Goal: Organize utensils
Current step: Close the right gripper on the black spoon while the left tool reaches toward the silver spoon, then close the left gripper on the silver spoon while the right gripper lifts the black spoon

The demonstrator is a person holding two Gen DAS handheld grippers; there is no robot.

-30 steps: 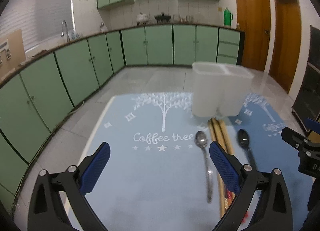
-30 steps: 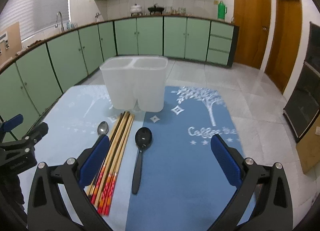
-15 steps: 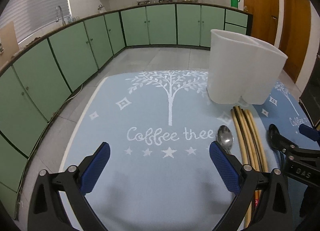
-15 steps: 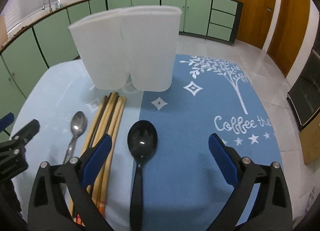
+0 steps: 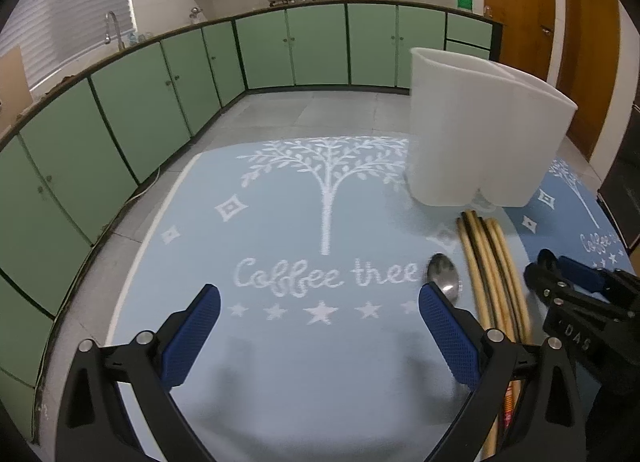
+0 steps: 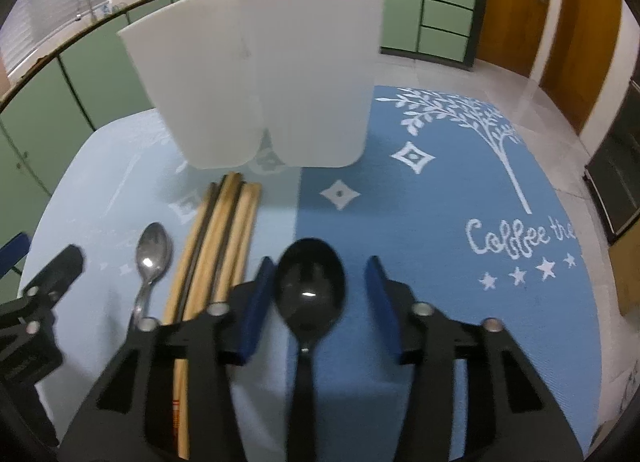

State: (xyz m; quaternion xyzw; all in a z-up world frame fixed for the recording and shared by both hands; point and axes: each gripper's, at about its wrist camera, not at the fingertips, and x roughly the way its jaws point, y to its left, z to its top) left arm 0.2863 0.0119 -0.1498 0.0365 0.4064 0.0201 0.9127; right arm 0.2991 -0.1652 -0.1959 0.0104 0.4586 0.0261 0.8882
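**2 grippers over utensils on a blue mat**

The right gripper [image 6: 320, 294] is low over the mat, its 2 blue pads partly closed on either side of the bowl of a black spoon [image 6: 310, 286]. A gap shows on each side, so the pads do not touch it. The spoon's handle runs back under the gripper body. Just left of this gripper lies a bundle of wooden chopsticks [image 6: 218, 246] (red printed ends nearest the camera), and left of those a metal spoon [image 6: 151, 258], bowl pointing away. Ahead of the fingertips stands a white 2-compartment holder [image 6: 264, 73], upright, with the chopstick tips just in front of its base.

The left gripper [image 5: 320, 326] has its pads spread wide, holding nothing, above the pale blue mat [image 5: 280, 362] printed "Coffee tree". The metal spoon's bowl [image 5: 443, 276] sits just beyond its right pad [image 5: 450, 336]; the chopsticks [image 5: 492, 262] lie further right.
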